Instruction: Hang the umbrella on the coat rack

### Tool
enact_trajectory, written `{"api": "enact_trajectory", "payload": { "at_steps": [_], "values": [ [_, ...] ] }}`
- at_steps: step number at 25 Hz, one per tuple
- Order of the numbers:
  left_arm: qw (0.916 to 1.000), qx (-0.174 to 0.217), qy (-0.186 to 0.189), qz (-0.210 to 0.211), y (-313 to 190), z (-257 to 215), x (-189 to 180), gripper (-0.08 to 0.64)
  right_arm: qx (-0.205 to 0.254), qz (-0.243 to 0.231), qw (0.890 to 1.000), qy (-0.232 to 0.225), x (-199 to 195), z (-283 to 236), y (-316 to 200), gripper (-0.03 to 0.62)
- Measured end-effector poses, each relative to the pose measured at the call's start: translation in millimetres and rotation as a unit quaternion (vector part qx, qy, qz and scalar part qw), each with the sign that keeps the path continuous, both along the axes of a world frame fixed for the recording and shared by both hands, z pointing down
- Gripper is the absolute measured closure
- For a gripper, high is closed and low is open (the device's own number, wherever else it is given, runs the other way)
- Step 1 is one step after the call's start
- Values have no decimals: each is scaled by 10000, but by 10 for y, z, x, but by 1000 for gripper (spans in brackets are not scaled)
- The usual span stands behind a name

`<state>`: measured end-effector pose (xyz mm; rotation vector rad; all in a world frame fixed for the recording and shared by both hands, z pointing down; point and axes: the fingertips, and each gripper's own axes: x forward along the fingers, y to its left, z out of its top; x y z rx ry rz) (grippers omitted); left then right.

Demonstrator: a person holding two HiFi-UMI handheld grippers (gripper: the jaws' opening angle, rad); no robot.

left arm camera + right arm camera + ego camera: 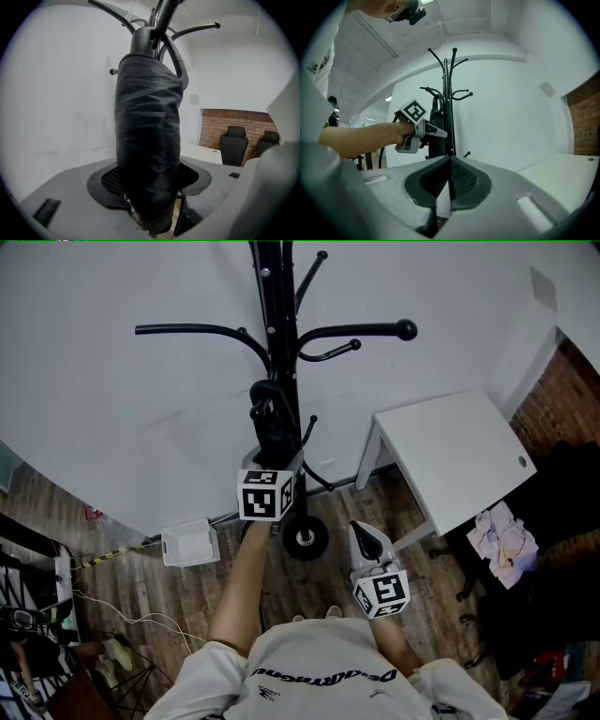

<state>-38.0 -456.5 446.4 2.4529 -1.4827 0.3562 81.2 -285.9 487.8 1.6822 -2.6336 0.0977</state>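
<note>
A white desk (459, 456) stands right of the coat rack (272, 296), and a white box (187, 542) sits left of its foot. The rack's curved arms crowd close. My left tongs (149, 185) clamp the umbrella (147, 140), which is black, furled and wrinkled, upright against the rack's pole. My right tongs (450, 180) are pressed together and empty, short of the rack.

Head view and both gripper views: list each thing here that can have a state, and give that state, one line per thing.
umbrella: folded, upright, handle up among the rack's hooks.
coat rack: standing upright.
left gripper: jaws wide, closed on the umbrella's folded cloth.
right gripper: jaws together, nothing between them.
</note>
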Motion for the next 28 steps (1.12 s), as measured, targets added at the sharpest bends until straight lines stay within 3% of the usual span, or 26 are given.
{"api": "enact_trajectory", "payload": {
  "at_steps": [9,14,28],
  "values": [
    [9985,463,123,-284,-109,-27,-39,278,-2,57,10000,-27,40,-18,21,595],
    [9979,400,405,-296,-103,-12,-28,261,-74,77,9999,-81,79,14,42,595],
    [9973,613,118,-380,50,-98,-58,230,-21,80,9999,-62,74,-13,103,595]
  ]
}}
